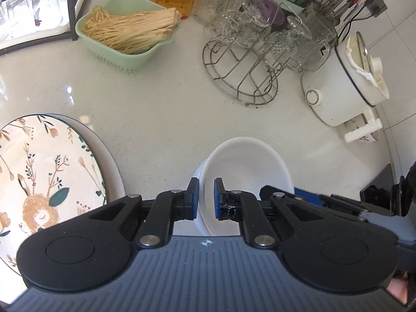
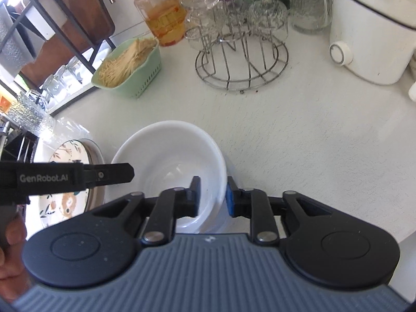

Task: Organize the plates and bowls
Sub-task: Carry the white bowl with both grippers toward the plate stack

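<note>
Looking along the left gripper (image 1: 206,199), I see its two blue-padded fingers pinched on the near left rim of the white bowl (image 1: 247,171), one pad outside the wall and one inside. That bowl sits low and centre in the left wrist frame, and a second white rim peeks out on its left, so it looks nested in another bowl; I cannot tell how many are stacked.

From the right wrist view, the right gripper (image 2: 212,195) is clamped on the same white bowl (image 2: 169,161), gripping the right side of the rim with the left finger inside and the blue pad outside. The bowl fills the lower centre of that frame, with a lower white rim showing beneath it on the right. The left gripper's black arm reaches in from the left edge over the bowl's far-left rim.

The floral plate (image 1: 39,171) lies at the lower left of the left wrist frame, resting on a plain plate whose edge shows around its right side. It sits beside the bowls but apart from them.

Across the white counter (image 1: 161,98), the green basket (image 1: 124,31) of dried noodles sits upper left, the wire glass rack (image 1: 247,67) upper centre, the white cooker (image 1: 340,83) at right, and the amber jar (image 2: 158,13) at the top.
</note>
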A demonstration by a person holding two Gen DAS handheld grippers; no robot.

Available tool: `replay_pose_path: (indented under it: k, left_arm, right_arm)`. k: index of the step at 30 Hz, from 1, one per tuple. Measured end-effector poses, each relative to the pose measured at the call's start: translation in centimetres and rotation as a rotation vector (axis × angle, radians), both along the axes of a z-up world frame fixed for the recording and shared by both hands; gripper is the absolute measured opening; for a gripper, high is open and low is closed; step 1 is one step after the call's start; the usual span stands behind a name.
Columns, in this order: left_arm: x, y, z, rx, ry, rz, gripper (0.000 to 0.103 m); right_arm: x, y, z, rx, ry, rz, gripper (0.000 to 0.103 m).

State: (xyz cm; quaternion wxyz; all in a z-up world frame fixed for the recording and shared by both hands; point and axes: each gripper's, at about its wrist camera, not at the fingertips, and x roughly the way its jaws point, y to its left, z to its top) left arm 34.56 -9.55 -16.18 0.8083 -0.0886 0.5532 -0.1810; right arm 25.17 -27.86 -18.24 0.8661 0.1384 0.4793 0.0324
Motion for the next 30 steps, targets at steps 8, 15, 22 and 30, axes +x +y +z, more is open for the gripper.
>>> replay_pose_path:
  k: [8, 15, 22, 30]
  left_arm:
    - [-0.1, 0.1, -0.6, -0.008, 0.035, -0.001, 0.012]
    - [-0.2, 0.2, -2.0, -0.027, 0.088, 0.000, 0.021]
    - [-0.2, -0.7, -2.8, 0.014, 0.070, -0.023, 0.042]
    - [-0.4, -1.5, -4.5, -0.025, 0.064, -0.007, 0.037]
  right_arm:
    - [-0.1, -0.3, 0.2, -0.002, -0.019, -0.046, 0.042]
    - [-0.2, -1.9, -0.4, -0.004, -0.006, -0.107, 0.041]
    - [0.3, -2.8, -2.2, 0.072, 0.031, -0.105, 0.041]
    - [0.6, -2.3, -4.3, 0.127, 0.088, -0.059, 0.038]
